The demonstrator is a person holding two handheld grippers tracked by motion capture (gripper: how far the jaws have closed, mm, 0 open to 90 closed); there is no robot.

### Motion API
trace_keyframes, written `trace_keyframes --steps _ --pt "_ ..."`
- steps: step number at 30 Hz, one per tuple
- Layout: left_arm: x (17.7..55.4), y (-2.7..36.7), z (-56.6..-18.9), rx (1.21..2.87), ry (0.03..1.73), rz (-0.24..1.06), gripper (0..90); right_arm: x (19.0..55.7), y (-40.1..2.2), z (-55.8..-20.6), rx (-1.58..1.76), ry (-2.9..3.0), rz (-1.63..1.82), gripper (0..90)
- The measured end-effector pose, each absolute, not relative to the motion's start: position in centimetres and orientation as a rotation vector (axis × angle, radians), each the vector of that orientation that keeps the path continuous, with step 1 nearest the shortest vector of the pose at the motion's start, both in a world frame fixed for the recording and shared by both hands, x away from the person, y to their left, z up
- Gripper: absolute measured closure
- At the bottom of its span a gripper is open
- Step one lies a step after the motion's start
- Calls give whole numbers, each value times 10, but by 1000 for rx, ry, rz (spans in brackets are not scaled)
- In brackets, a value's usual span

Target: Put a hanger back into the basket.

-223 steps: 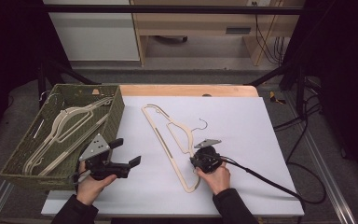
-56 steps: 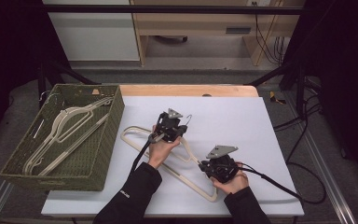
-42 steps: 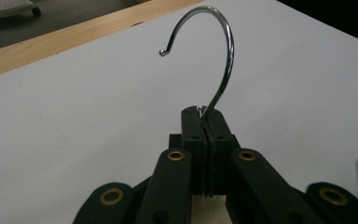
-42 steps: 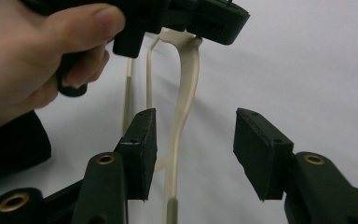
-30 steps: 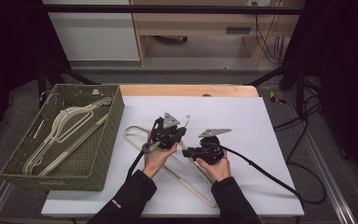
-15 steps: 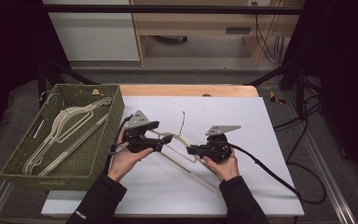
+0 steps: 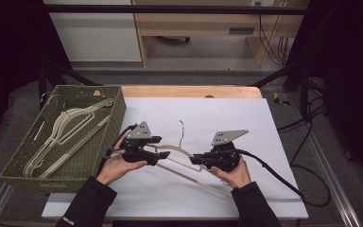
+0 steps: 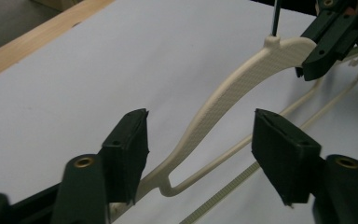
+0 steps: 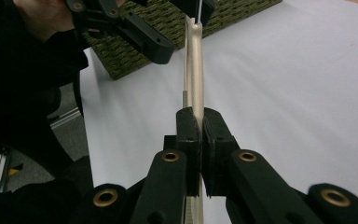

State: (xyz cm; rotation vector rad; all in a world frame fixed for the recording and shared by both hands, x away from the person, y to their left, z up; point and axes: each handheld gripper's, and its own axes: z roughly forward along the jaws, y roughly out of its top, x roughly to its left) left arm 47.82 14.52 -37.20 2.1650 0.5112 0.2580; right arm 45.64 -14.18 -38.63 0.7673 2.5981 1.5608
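**Hanger transfer: mid-air regrip before the basket**

Step in hand. The hanger (image 7: 182, 152) is lifted over the white sheet (image 7: 246, 118), between the two grippers and just right of the basket (image 7: 111, 132). The right gripper (image 9: 197, 122) has its jaws closed flat on one arm of the hanger; in the right gripper view the beige strip runs straight out from between the pads. The left gripper (image 8: 205, 154) stands partly open, astride the other arm near its end. Its jaws have just been closing, yet in the left gripper view a gap shows on both sides of the arm, so the pads do not press on it. The hook (image 7: 181, 130) points up and away from the person.

Judgement. This looks like a handover: the right gripper carries the load while the left prepares a new hold on the basket side.

Next move. The left jaws must close fully on the arm before the right lets go. The hanger should then travel left, be laid flat and be lowered among the hangers (image 7: 66, 130) already in the basket. Keep the hook clear of the woven rim, where it could snag.
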Motion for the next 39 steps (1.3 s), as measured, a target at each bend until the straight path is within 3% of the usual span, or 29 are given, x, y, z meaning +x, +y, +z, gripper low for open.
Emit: trace_keyframes --steps 6,9,16,21,24,28,39 --pt "479 140 -377 2239 452 218 517 454 -141 -387 722 2620 1571 876" --pt "480 141 -375 2261 439 208 649 453 -141 -387 706 2642 1554 875" --pt "474 139 -373 2308 435 244 697 454 -141 -388 700 2649 1540 859" --pt "468 138 -371 2298 451 206 787 455 -142 -388 728 2530 1459 775" --pt "464 138 -369 2260 460 192 816 456 -142 -387 745 2467 1467 648" --pt "458 137 -367 2203 466 144 865 457 -146 -383 774 2361 1463 550" --pt "444 150 -333 2085 578 336 866 447 -179 -366 890 2134 1540 255"
